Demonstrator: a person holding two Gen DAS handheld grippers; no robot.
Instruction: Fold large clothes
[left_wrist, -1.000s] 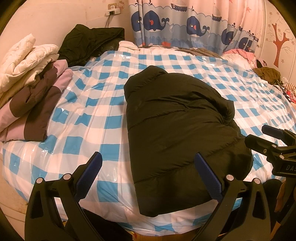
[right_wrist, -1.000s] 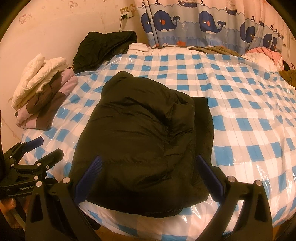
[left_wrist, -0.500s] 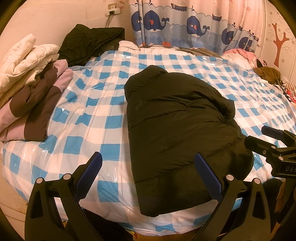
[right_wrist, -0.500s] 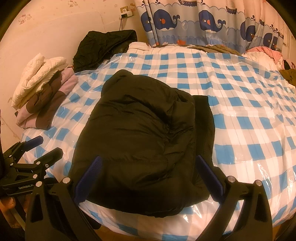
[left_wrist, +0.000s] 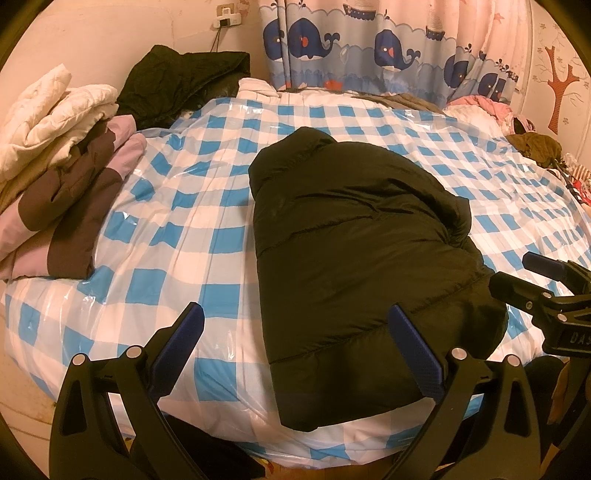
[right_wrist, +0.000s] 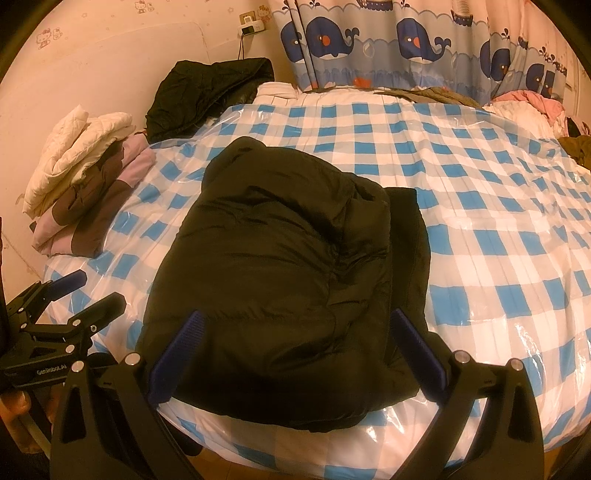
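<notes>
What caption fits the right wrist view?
Open right gripper poised over a folded black puffer jacket on the checkered bed, open left gripper alongside.

Bed (left_wrist: 221, 236) covered by blue-and-white check sheet under clear, glossy plastic film. Black puffer jacket (left_wrist: 351, 266) lies folded on it, near the front edge. Left edge — stack of folded clothes (left_wrist: 62, 192), white quilted piece on top, mauve-and-brown below. Far left corner — a second dark jacket (left_wrist: 184, 81), crumpled. Far right side: pink clothes (left_wrist: 484, 105) and an olive garment (left_wrist: 535, 146).
</notes>
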